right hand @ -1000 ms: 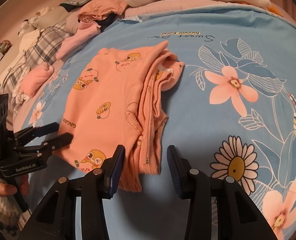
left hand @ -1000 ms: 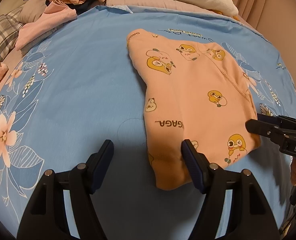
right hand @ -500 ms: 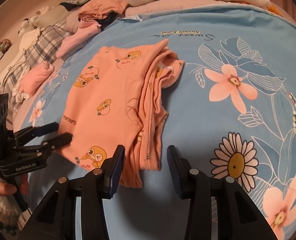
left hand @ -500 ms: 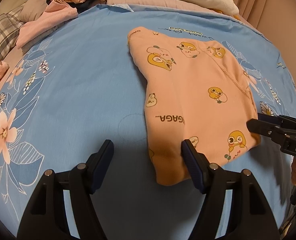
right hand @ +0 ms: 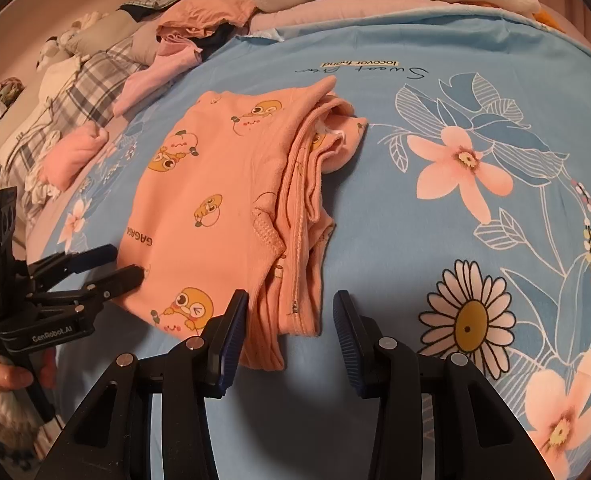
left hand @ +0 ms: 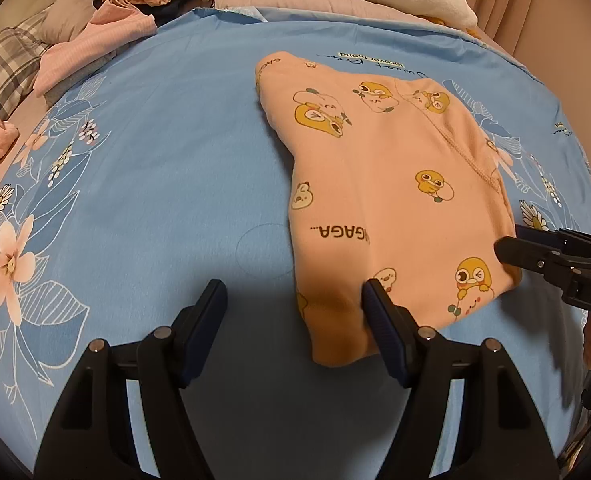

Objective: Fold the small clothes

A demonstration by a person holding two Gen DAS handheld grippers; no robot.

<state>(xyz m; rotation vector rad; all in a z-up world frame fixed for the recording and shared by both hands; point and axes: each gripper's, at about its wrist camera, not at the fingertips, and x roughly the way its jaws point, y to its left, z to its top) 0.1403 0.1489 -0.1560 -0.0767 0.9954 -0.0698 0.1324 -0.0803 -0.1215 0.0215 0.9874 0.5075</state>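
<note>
Garment [left hand: 395, 184] printed "GAGA", sheet [left hand: 155, 152] lettered "Sweet", both hand-held grippers' jaws apart, empty

Garment [left hand: 391, 200]: the peach cloth bears dark capitals "GAGA" with dots after them, upside down in the left wrist view; part of the same word shows at its left edge in the right wrist view.
Left gripper [right hand: 111, 266]: white letters "GenRobot.AI" on its black body.
Right gripper [left hand: 513, 250]: white letters "DAS", cut off at the picture's edge.
Bedsheet [right hand: 435, 240]: upside-down handwriting, seemingly "Sweet"; the rest is unclear.
</note>
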